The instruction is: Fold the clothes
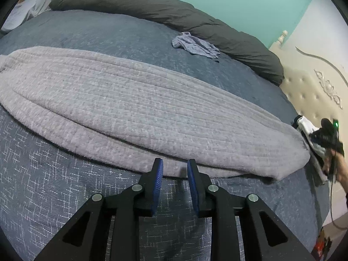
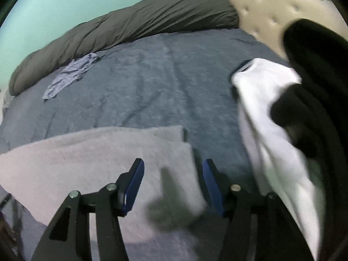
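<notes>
A light grey ribbed knit garment (image 1: 139, 108) lies folded lengthwise across the blue bedspread (image 1: 54, 184). My left gripper (image 1: 175, 165) is open, its blue pads just short of the garment's near edge, holding nothing. In the right wrist view the same grey garment (image 2: 91, 158) shows its folded end, and my right gripper (image 2: 174, 165) hovers open over that corner, empty. The right gripper (image 1: 328, 137) and the hand holding it also appear at the far right of the left wrist view. A small blue-grey crumpled cloth (image 1: 195, 45) (image 2: 69, 76) lies far back near the dark duvet.
A rolled dark grey duvet (image 1: 165, 15) (image 2: 121, 28) runs along the far side by the teal wall. A cream tufted headboard (image 1: 313, 91) (image 2: 271, 10) bounds the bed's right end. A black and white pile of clothes (image 2: 282, 113) (image 1: 311, 130) sits by the headboard.
</notes>
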